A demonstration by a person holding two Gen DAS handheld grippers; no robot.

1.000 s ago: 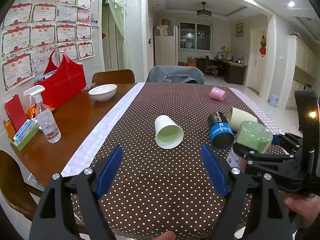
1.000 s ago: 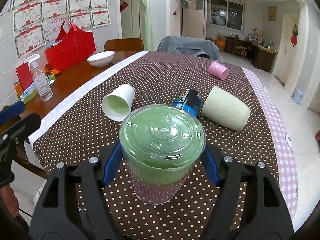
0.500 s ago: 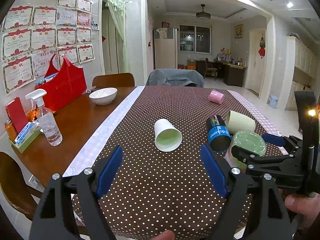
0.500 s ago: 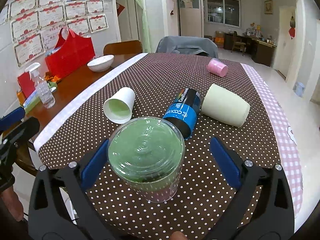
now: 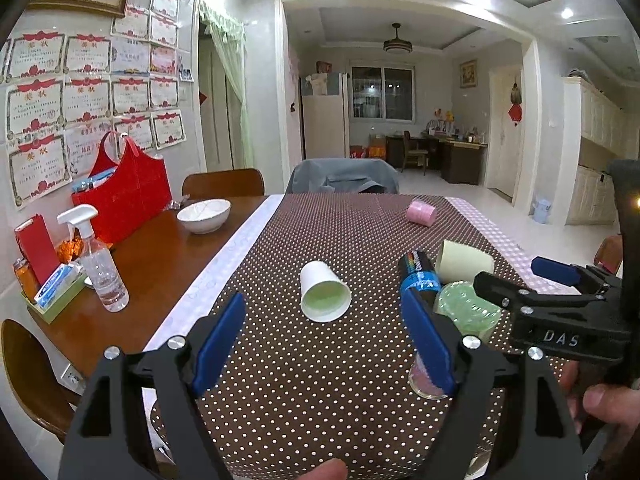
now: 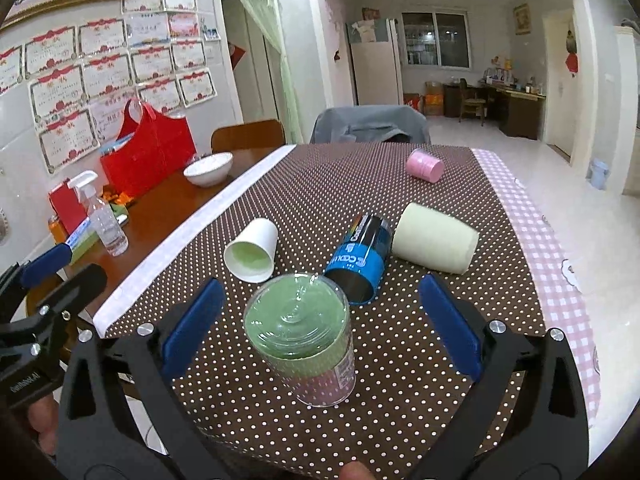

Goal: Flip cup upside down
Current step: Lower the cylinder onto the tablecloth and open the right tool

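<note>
Both grippers wide open, holding nothing.
Clear cup [image 6: 306,342] stands upside down, axis vertical, between right gripper [image 6: 320,322] fingers, untouched; left gripper [image 5: 324,336] empty.

Bright, even indoor light fills both wrist views, coming from recessed ceiling spots [image 5: 567,13] and a ceiling lamp [image 5: 397,45] in the far room. The window [image 5: 382,94] is dark. Soft, faint shadows fall under the cups on the dotted tablecloth [image 5: 320,360]. Mild glare sits on the clear cup [image 6: 300,332], the wooden table [image 5: 160,248] and the floor tiles. Fisheye distortion bends walls and door frames, and black vignetting rims the corners. Focus is fair throughout; distant furniture looks soft and slightly noisy.
</note>
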